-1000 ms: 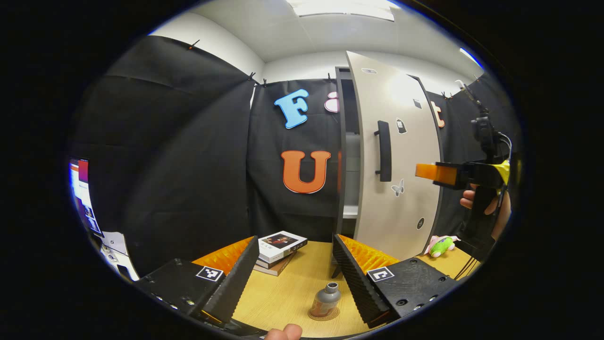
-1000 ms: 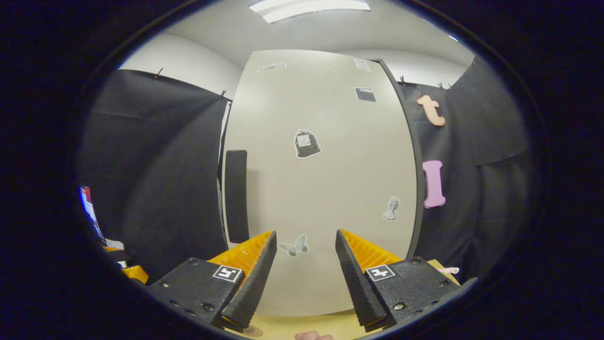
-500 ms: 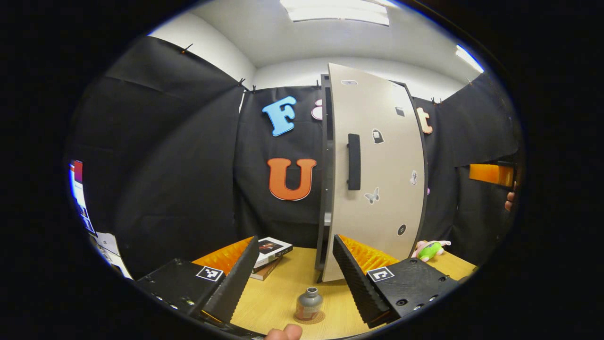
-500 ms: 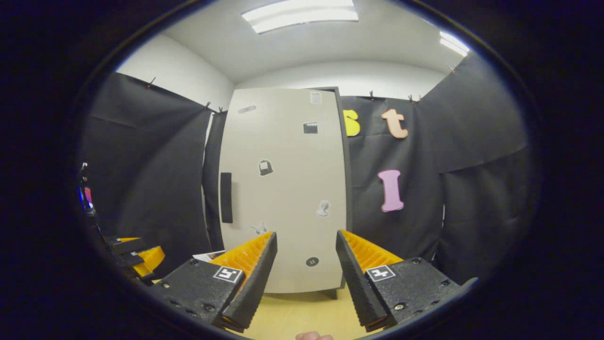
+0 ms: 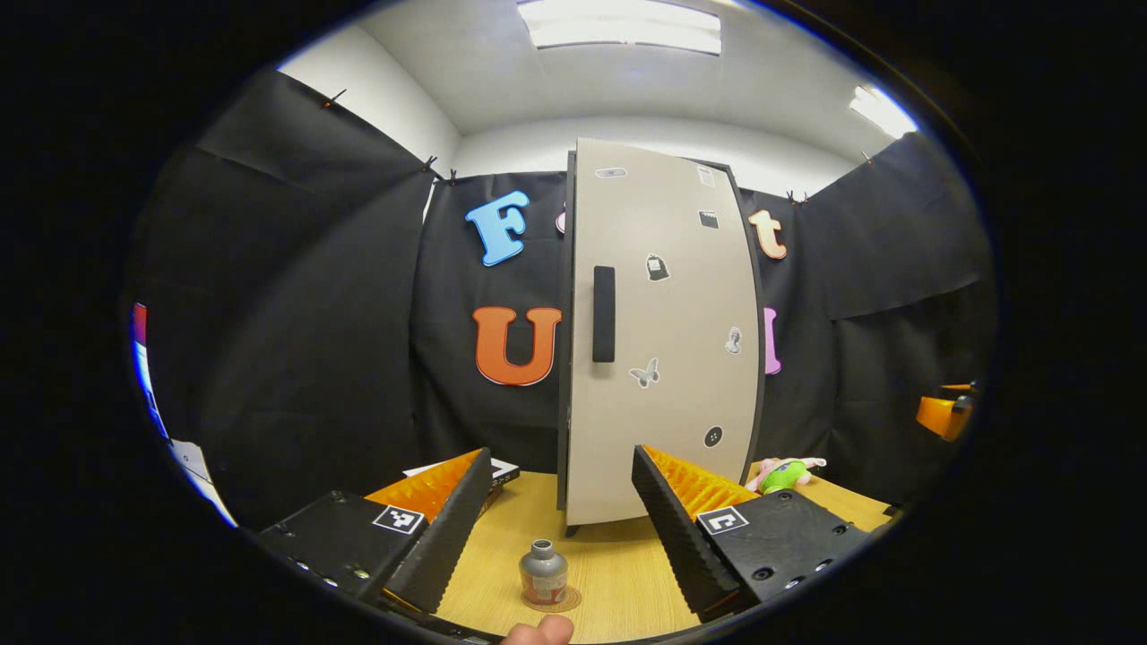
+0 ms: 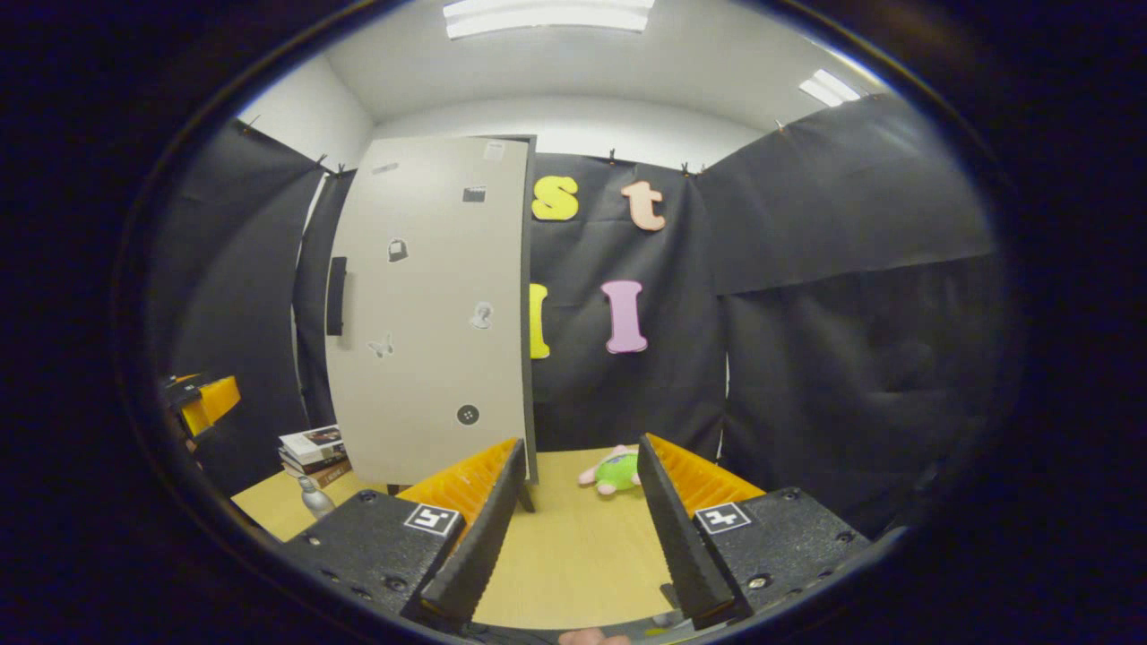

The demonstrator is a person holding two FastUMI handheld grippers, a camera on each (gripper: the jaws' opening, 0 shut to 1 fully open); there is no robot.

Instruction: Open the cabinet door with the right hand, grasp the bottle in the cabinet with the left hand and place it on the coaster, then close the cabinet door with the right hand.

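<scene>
door (image 5: pixel 663 340) looks shut, bottle (image 5: pixel 543 573) upright on the coaster (image 5: pixel 564 602) just ahead of the open, empty left gripper (image 5: pixel 560 528); right gripper (image 6: pixel 578 528), open too, faces right of the door.

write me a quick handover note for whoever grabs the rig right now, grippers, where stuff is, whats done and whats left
Left gripper: open, empty, pulled back from the bottle.
Right gripper: open, empty, away from the cabinet, over the table.
Bottle: upright on the coaster, on the table in front of the cabinet.
Cabinet door: looks shut, handle free.
Books and a soft toy lie to either side of the cabinet.
Done: door opened, bottle on the coaster, door closed.
Left: nothing that I can see; just check that the door sits flush.
</scene>
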